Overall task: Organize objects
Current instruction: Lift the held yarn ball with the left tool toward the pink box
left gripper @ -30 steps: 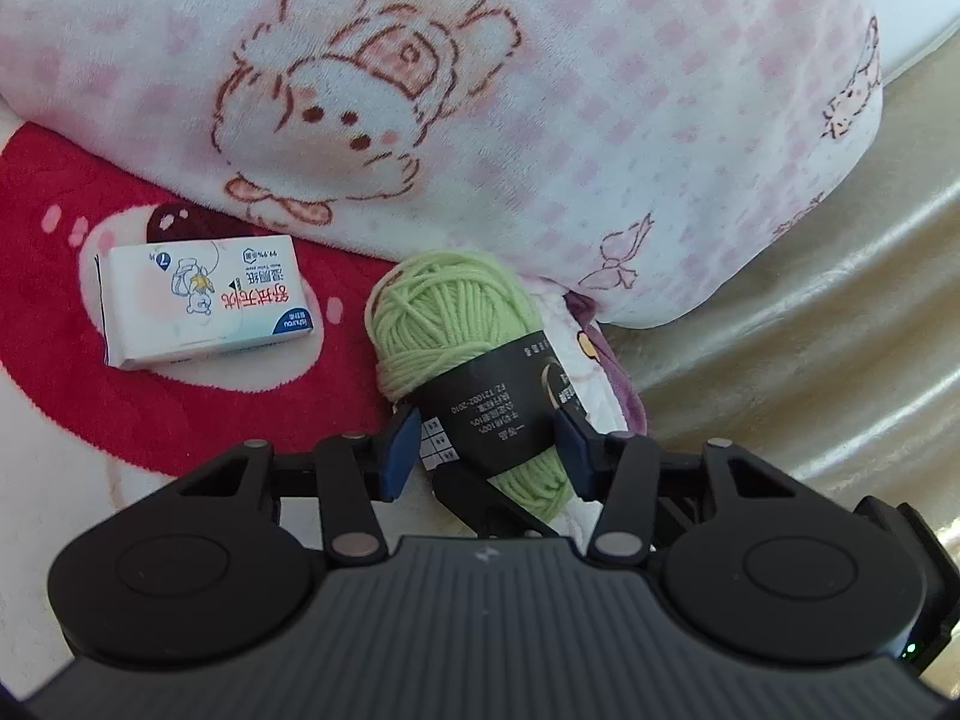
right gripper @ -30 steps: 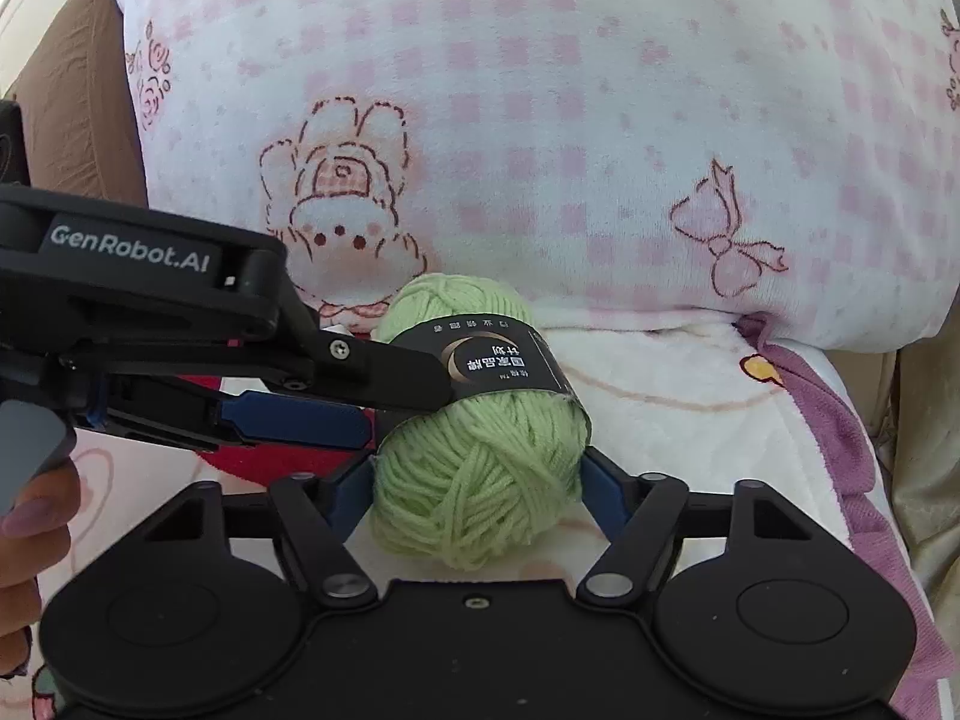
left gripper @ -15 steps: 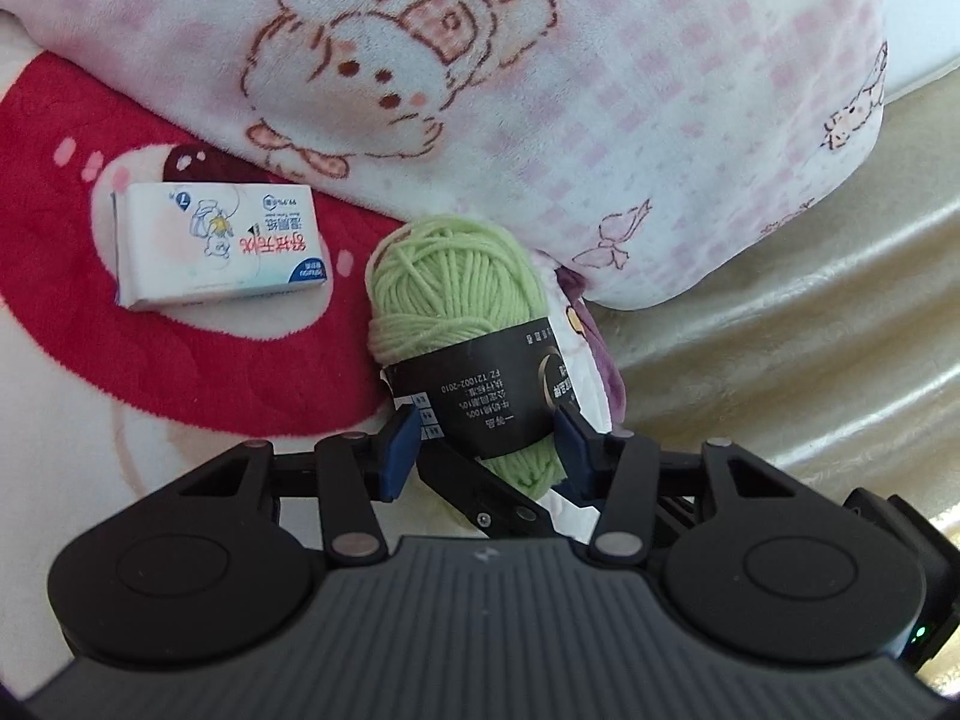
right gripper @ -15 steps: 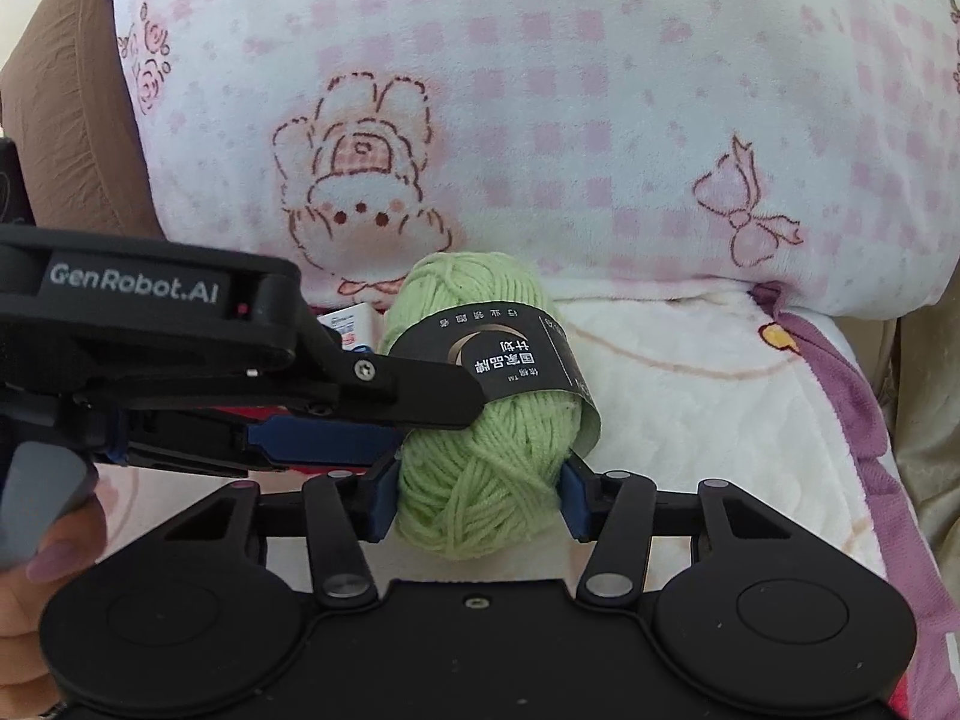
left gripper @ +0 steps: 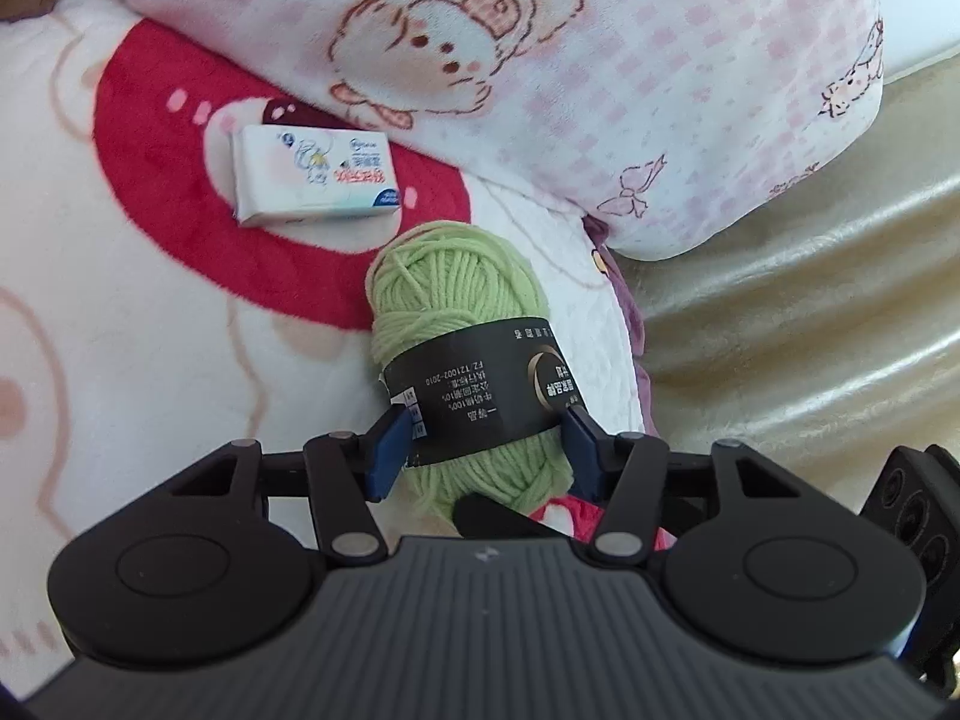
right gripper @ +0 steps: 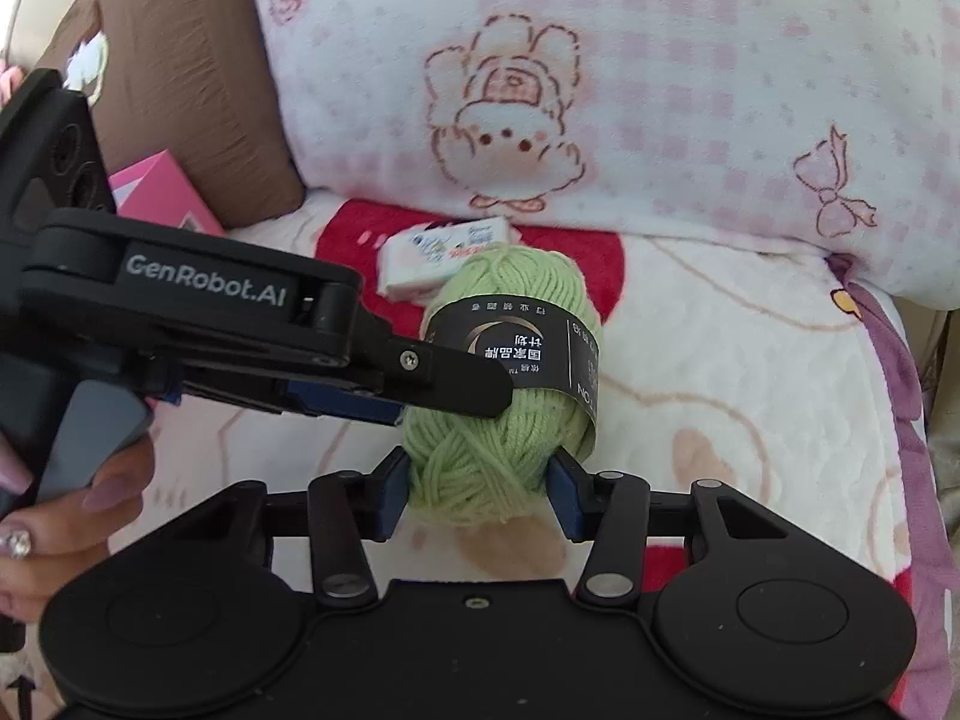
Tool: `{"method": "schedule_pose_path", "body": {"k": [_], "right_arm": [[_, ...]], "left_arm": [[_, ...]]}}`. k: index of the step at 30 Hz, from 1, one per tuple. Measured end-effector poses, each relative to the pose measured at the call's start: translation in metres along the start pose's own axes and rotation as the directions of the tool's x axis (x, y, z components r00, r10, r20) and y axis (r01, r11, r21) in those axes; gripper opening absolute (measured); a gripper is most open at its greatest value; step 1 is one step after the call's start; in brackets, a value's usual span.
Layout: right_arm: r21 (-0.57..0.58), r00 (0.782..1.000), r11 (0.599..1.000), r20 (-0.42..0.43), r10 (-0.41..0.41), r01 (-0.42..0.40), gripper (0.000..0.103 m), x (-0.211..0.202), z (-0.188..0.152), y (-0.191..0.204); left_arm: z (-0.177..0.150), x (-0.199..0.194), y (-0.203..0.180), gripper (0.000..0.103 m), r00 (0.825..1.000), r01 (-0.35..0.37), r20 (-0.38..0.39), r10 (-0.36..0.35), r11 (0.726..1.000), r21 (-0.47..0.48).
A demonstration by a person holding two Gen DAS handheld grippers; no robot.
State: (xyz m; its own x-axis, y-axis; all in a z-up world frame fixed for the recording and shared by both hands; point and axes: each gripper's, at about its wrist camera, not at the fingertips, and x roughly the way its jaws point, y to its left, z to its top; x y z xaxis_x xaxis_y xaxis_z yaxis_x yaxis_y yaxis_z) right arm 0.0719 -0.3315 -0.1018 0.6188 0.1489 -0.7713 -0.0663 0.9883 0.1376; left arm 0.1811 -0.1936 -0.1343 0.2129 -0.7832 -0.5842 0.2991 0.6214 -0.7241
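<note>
Here, in the left wrist view, the left gripper (left gripper: 486, 450) straddles the green yarn ball (left gripper: 462, 324) at its black paper band (left gripper: 480, 396); its jaws are opening, and the blue pads look to sit at the band's edges with little or no squeeze, so this hand seems to be letting go. The yarn hangs over a pink-and-red plush blanket (left gripper: 150, 330), in front of a pink checked pillow (left gripper: 660, 90). A white tissue pack (left gripper: 315, 180) lies flat on the blanket's red patch, near the yarn but apart from it. In the right wrist view, the right gripper (right gripper: 477, 489) has its jaws closing on the yarn ball's (right gripper: 510, 420) lower, bare end, both pads pressed into the soft strands, probably to take the weight while the other tool releases. The left tool reaches in from the left side, one finger lying across the band (right gripper: 516, 348), held by a hand (right gripper: 66, 516) at the frame's edge. The tissue pack (right gripper: 444, 258) shows just behind the yarn, and a pink box (right gripper: 162, 192) rests against a brown cushion (right gripper: 180, 60) farther back.
</note>
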Motion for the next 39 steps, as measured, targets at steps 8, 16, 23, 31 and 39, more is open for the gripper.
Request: {"method": "schedule_pose_path", "body": {"k": [8, 16, 23, 31, 39], "right_arm": [[-0.011, 0.995, 1.0, 0.093, 0.03, -0.029, 0.062, -0.026, 0.003, -0.007], [-0.009, 0.995, 0.999, 0.095, 0.031, -0.03, 0.078, 0.0, 0.005, -0.016], [0.135, 0.992, 0.984, 0.054, 0.114, -0.12, 0.079, 0.032, -0.001, -0.033], [0.171, 0.989, 0.974, 0.021, 0.145, -0.147, 0.08, 0.048, -0.007, -0.038], [0.126, 0.995, 0.987, 0.032, 0.094, -0.098, 0.066, 0.037, -0.008, -0.024]], "left_arm": [[0.003, -0.001, 0.015, 0.061, 1.0, -0.011, -0.016, 0.01, 0.998, -0.068], [0.009, -0.002, 0.011, 0.068, 0.999, 0.041, -0.018, -0.042, 0.998, -0.046], [0.012, 0.015, 0.023, 0.066, 1.0, -0.013, -0.015, 0.012, 0.997, -0.071], [0.003, 0.024, 0.033, 0.06, 0.999, -0.006, -0.038, 0.003, 0.997, -0.072], [-0.003, 0.018, 0.016, 0.054, 0.998, -0.056, -0.017, 0.056, 0.998, -0.023]]}}
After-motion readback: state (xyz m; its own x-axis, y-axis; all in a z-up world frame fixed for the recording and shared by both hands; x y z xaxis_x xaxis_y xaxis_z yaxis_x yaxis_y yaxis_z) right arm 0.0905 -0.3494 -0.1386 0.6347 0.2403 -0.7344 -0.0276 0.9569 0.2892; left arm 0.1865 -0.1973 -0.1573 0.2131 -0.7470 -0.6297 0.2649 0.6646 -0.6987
